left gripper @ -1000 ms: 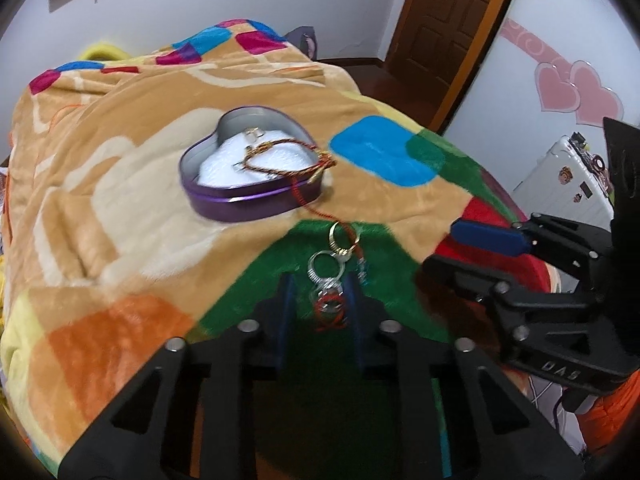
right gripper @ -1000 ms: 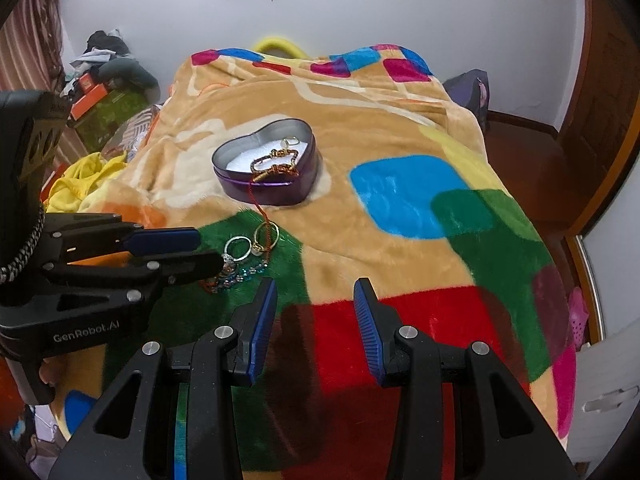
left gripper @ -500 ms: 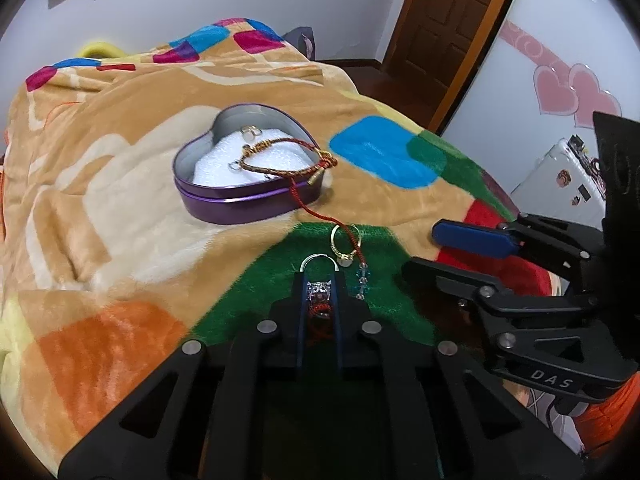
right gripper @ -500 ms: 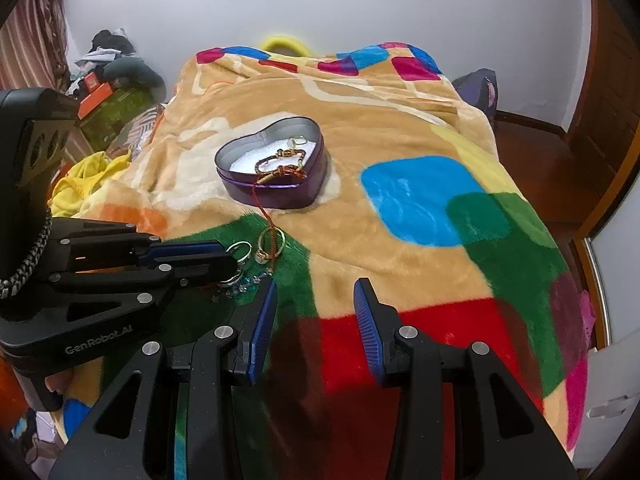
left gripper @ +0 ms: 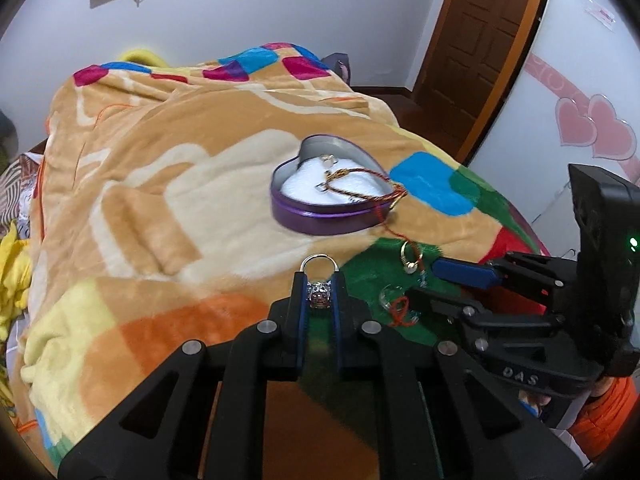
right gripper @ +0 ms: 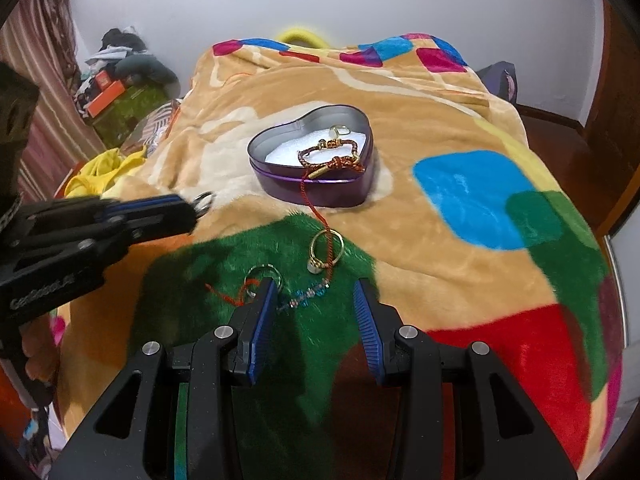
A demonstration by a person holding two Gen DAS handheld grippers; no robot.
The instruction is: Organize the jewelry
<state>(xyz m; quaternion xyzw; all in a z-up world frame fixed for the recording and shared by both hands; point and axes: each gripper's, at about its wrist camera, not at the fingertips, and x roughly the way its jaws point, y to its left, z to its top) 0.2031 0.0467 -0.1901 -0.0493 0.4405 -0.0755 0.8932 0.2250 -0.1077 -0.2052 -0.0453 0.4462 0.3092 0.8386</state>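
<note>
Lifted off the bed since earlier: silver ring pinched in left tool. Heart tin straight ahead, nearer left; right tool spread wide, empty.

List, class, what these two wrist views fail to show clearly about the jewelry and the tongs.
- Silver ring in the left tongs: left wrist view, pads cover its sides; right wrist view, blurred.
- Small ring: right wrist view, partly behind the right tongs' finger.
- Blue beads: too small to count.
- Heart tin: contents tangled.
</note>
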